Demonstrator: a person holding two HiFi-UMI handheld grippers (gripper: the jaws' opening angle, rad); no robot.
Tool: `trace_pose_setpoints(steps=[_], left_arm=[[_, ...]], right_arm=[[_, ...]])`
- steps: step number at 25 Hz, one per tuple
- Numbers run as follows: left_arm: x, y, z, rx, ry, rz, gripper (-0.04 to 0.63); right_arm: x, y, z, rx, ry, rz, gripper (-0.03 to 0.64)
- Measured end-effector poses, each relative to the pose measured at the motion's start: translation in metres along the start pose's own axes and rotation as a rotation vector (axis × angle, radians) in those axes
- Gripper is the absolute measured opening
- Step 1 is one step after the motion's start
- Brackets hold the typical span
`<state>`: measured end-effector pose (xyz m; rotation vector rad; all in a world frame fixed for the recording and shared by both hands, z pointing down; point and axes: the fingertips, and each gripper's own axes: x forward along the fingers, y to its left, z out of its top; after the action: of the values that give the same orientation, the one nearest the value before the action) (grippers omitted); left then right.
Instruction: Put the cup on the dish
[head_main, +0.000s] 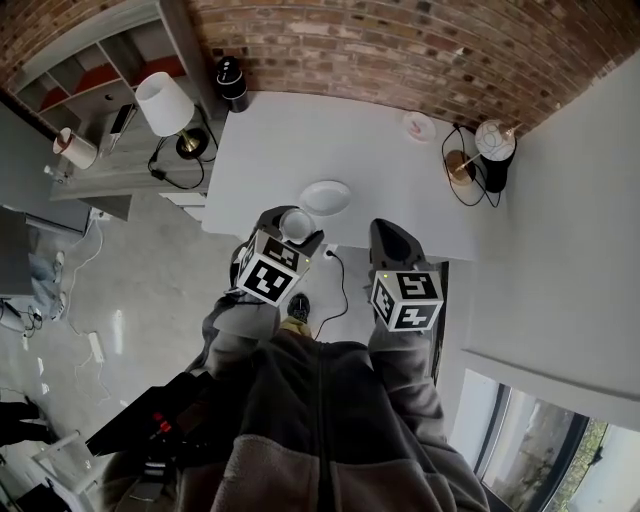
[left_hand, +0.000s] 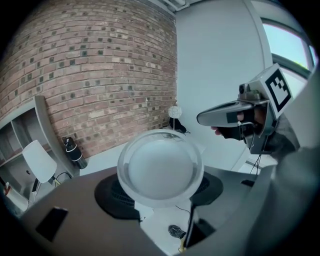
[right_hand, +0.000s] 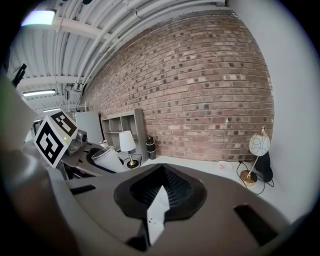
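A translucent white cup (head_main: 297, 224) is held in my left gripper (head_main: 295, 232), which is shut on it, just over the near edge of the white table (head_main: 280, 140). In the left gripper view the cup (left_hand: 160, 167) fills the space between the jaws. The white dish (head_main: 325, 197) lies on the table right beyond the cup, and the cup is apart from it. My right gripper (head_main: 386, 233) hovers to the right at the table's near edge. Its jaws are shut with nothing between them (right_hand: 159, 196). From the right gripper view the cup (right_hand: 107, 159) shows tilted at the left.
A small pink-marked saucer (head_main: 418, 125) and a globe lamp (head_main: 494, 142) stand at the table's far right. A black bottle (head_main: 232, 82) is at the far left corner by the brick wall. A white-shaded lamp (head_main: 165, 105) and a shelf unit (head_main: 90, 70) stand left of the table.
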<state>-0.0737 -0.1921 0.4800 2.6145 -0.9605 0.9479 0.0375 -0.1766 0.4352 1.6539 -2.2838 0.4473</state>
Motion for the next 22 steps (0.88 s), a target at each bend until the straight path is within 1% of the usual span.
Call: trace_pose_setpoints(steps=[5,9,13,16,22], left_arm=[[0.012,0.021,-0.004,-0.017,0.013,-0.020,0.256],[0.022,0.027,-0.009,-0.010,0.022,-0.044,0.256],[0.034,0.026,-0.017,-0.024,0.033,-0.075,0.256],[0.048,0.027,-0.025,-0.031,0.051,-0.083,0.256],[0.082,0.021,-0.041,-0.008,0.105,-0.089,0.256]], right_arm=[[0.025,0.001,-0.002,-0.010,0.044,-0.010,0.000],[0.039,0.003,-0.004,-0.024,0.076,-0.005,0.000],[0.048,0.005,-0.008,-0.041,0.110,0.007,0.000],[0.054,0.002,-0.016,-0.044,0.131,0.011,0.000],[0.069,-0.014,-0.042,-0.023,0.173,0.023,0.000]])
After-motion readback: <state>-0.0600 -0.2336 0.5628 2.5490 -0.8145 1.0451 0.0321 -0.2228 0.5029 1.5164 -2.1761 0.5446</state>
